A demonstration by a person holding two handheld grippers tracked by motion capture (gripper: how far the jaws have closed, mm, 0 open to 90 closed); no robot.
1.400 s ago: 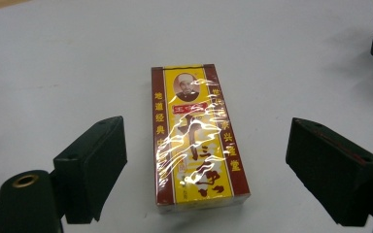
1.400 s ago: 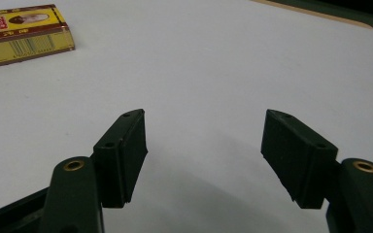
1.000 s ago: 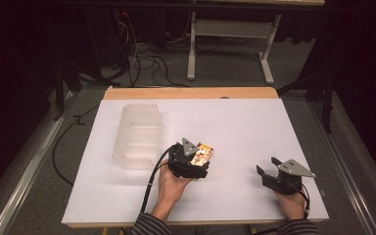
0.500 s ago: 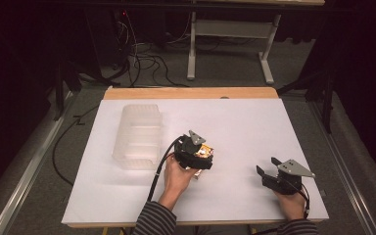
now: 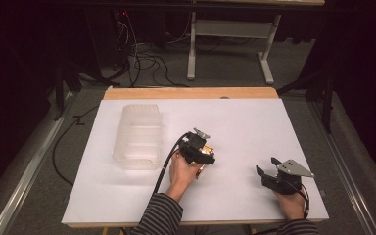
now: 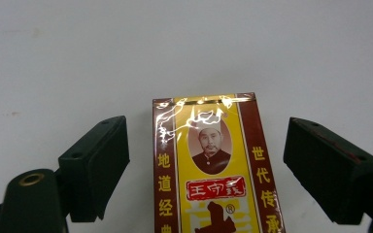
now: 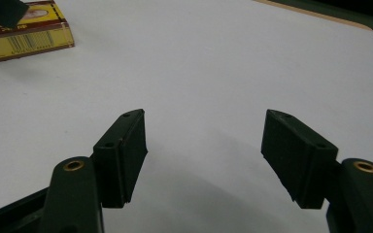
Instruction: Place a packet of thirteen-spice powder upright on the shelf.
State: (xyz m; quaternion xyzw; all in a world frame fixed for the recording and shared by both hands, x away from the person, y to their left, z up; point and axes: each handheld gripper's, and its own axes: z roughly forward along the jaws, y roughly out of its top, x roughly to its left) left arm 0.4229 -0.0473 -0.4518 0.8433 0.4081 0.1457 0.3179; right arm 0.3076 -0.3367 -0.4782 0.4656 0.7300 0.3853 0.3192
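Box point(image 6: 216, 170) between closing left tool point(image 6: 206, 167) pads, untouched; right tool point(image 7: 204, 160) released.

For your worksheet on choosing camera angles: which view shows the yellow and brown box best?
The left gripper view: the yellow and brown box lies close up between the open tongs, label readable, pads clear of its sides. The right gripper view catches its barcoded edge in a far corner. In the high view the left gripper mostly hides it.

Yellow box point(image 6: 217, 174) with maroon borders and red label; black tongs point(image 6: 209, 170); white table point(image 5: 245, 127); striped sleeve point(image 5: 159, 218).
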